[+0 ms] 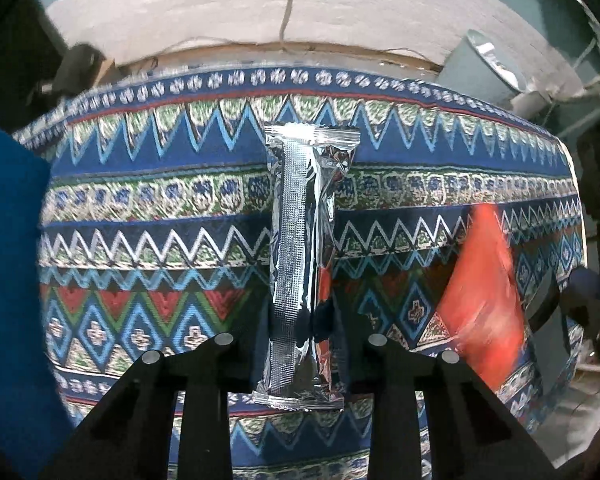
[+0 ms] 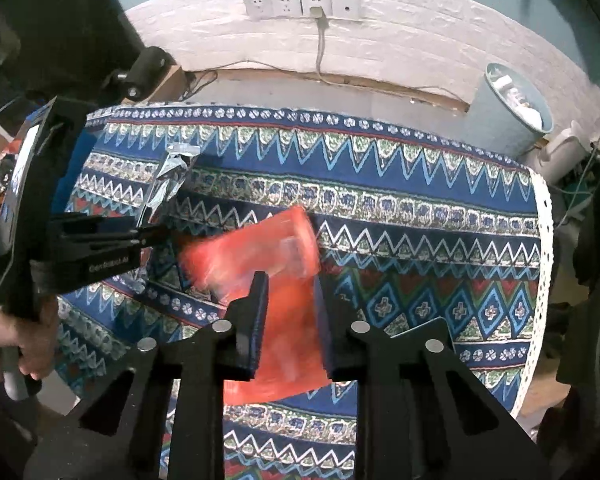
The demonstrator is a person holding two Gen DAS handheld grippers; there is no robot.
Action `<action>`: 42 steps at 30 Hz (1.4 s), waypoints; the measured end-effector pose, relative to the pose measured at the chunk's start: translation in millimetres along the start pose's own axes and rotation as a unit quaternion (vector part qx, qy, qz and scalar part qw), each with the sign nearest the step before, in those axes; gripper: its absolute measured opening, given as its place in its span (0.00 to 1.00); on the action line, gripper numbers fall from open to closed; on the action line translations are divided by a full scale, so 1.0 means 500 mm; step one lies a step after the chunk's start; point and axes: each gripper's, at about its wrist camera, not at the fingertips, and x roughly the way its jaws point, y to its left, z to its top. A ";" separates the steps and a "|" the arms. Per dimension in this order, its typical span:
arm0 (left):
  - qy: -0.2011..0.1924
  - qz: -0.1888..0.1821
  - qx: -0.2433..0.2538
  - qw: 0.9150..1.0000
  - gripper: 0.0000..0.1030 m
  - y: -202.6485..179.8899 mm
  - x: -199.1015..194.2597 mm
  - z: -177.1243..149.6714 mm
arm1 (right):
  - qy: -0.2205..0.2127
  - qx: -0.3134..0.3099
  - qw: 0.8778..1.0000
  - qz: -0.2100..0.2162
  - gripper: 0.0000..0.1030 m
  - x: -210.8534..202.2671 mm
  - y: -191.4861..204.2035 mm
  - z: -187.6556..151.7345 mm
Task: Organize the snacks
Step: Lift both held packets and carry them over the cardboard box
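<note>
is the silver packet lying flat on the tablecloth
No, the silver packet is clamped in the left gripper, lifted above the tablecloth.

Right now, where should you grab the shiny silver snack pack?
Grip the silver snack pack across its narrow middle, coming in from its near end. It is long and thin, pointing straight away from the left hand-held gripper, whose fingers already sit on either side. The crimped flat ends would likely slip.

We count two snack packets: one silver foil packet (image 1: 304, 264) and one orange packet (image 2: 276, 300), blurred in both views. There are two claws, the left claw (image 2: 156, 236) and the right claw (image 2: 290, 320). One patterned cloth (image 2: 400, 184) covers the worktop, with one grey bin (image 2: 508, 112) and four wall sockets (image 2: 302, 6) behind.
</note>
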 end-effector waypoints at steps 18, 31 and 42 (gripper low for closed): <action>-0.040 0.035 0.047 0.997 0.28 0.074 -0.088 -0.066 | 0.066 -0.083 0.994 -0.011 0.73 0.107 0.072 -0.027; -0.027 0.027 0.046 0.998 0.28 0.139 -0.076 -0.097 | 0.109 -0.087 0.990 -0.029 0.74 0.197 0.057 -0.032; -0.032 0.013 0.039 0.999 0.28 0.217 -0.107 -0.127 | 0.103 -0.074 0.991 -0.053 0.31 0.185 0.038 -0.027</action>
